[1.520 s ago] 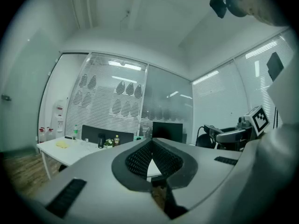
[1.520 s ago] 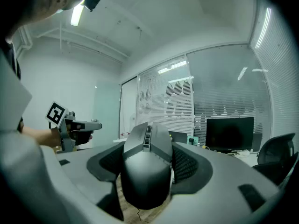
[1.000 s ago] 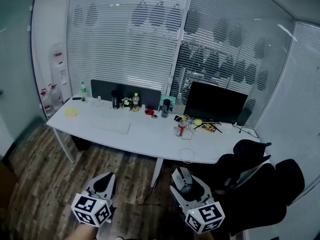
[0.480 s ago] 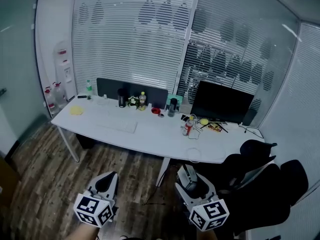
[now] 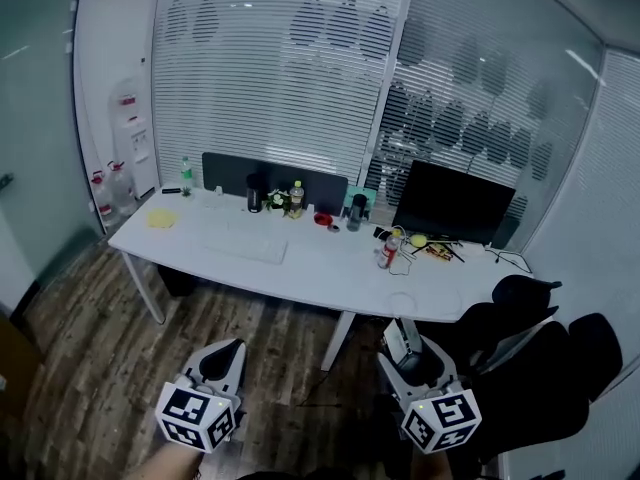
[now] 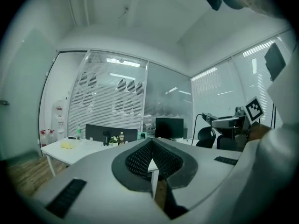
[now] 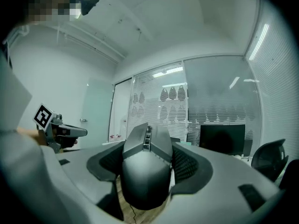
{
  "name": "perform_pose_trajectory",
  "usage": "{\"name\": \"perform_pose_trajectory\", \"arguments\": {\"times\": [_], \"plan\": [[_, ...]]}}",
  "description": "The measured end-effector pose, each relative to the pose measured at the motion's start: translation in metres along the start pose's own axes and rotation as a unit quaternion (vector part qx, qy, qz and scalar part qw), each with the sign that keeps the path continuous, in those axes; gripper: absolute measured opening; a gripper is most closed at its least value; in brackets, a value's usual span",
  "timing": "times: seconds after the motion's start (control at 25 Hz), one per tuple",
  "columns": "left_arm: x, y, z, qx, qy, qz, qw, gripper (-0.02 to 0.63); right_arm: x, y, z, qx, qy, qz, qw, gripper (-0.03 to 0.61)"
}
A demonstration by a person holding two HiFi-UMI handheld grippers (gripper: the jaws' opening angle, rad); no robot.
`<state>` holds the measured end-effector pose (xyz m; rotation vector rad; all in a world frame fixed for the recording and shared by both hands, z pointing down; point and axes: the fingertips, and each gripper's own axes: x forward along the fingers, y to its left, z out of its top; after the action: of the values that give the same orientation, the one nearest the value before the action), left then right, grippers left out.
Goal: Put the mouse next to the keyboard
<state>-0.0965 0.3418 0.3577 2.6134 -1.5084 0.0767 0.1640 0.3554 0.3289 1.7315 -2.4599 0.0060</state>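
Note:
A dark grey mouse [image 7: 145, 164] fills the space between the jaws of my right gripper [image 7: 147, 141], which is shut on it. In the head view that gripper [image 5: 408, 340] hangs low at the right above the floor, well short of the desk, with the mouse [image 5: 410, 345] in its jaws. A white keyboard [image 5: 247, 250] lies on the left half of the white desk [image 5: 330, 278]. My left gripper [image 5: 222, 360] is held low at the left, and its pads [image 6: 142, 155] meet with nothing between them.
The desk carries a black monitor [image 5: 455, 203], bottles and cups [image 5: 295, 200], a red can [image 5: 388, 253] and cables [image 5: 430, 250]. Black office chairs [image 5: 540, 348] stand close to my right gripper. Blinds cover the glass walls behind, and a water dispenser [image 5: 132, 148] stands at the left.
The desk has slid right and a little down in the head view. Both grippers have drifted right and lower in the picture. The mouse stays in the right gripper.

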Motion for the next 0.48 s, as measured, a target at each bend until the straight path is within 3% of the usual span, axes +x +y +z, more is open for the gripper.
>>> {"name": "perform_pose_trajectory", "arguments": {"times": [0.48], "plan": [[0.025, 0.059, -0.014, -0.008, 0.011, 0.012, 0.9998, 0.028, 0.058, 0.001, -0.005, 0.019, 0.003, -0.017, 1.0, 0.296]]}}
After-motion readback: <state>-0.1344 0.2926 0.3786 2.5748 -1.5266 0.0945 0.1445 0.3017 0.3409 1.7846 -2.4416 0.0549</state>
